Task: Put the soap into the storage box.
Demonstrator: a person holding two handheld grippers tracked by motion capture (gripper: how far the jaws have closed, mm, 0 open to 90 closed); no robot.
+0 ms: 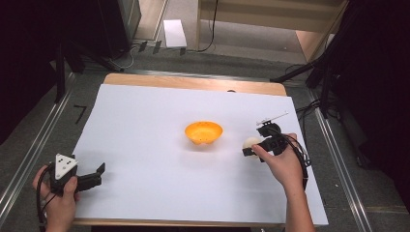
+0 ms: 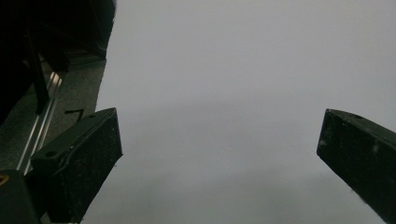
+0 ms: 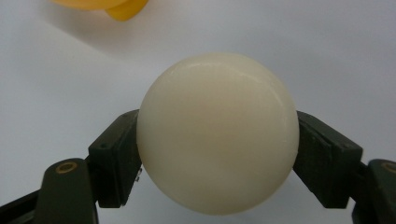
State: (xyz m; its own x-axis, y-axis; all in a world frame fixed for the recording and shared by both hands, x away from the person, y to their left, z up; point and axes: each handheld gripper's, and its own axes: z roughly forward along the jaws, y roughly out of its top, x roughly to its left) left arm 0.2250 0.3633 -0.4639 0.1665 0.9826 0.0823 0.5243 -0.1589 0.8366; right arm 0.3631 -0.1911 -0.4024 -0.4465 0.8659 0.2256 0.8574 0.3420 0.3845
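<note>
Right gripper [image 3: 218, 154]: both jaws clamp the cream ball [image 3: 218, 133].
Ball sits just right of the orange bowl [image 1: 203, 132]; left gripper [image 2: 219, 154] gapes wide, well apart.

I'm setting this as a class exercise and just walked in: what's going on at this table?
A person holds tongs in each hand over a white-covered table. The right tongs are closed on a cream ball, just right of an orange bowl at mid-table. The left tongs sit open at the near left corner with nothing between the jaws.
</note>
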